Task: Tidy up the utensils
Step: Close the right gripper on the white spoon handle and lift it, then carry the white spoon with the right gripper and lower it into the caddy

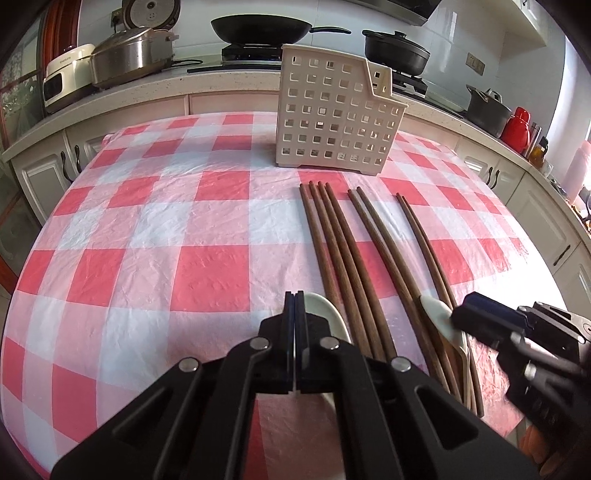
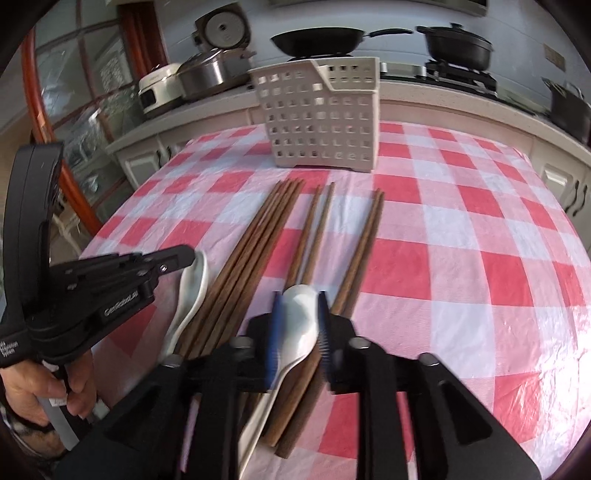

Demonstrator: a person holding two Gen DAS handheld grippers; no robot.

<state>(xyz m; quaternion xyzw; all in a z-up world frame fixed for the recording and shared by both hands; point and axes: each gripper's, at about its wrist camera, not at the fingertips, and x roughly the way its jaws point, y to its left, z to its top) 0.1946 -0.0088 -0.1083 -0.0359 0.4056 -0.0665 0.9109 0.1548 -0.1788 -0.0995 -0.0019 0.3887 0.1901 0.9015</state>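
Several brown wooden chopsticks (image 1: 343, 251) (image 2: 258, 251) lie side by side on the red-and-white checked cloth, pointing toward a cream perforated utensil basket (image 1: 332, 118) (image 2: 321, 122) that stands upright at the far side. Two white ceramic spoons lie among the chopsticks' near ends. My left gripper (image 1: 295, 295) (image 2: 188, 254) is shut, its tips against the bowl of the left spoon (image 1: 328, 314) (image 2: 194, 288); nothing shows between the pads. My right gripper (image 2: 299, 295) (image 1: 461, 314) stands open astride the bowl of the other spoon (image 2: 301, 325) (image 1: 434, 308), its blue pads close beside it.
A kitchen counter (image 1: 221, 81) runs behind the table with a wok (image 1: 258, 27), a black pot (image 1: 397, 51), a steel cooker (image 1: 129, 55) and a red flask (image 1: 517, 127). A hand (image 2: 37, 391) holds the left gripper's handle. Checked cloth (image 1: 166, 229) spreads to the left.
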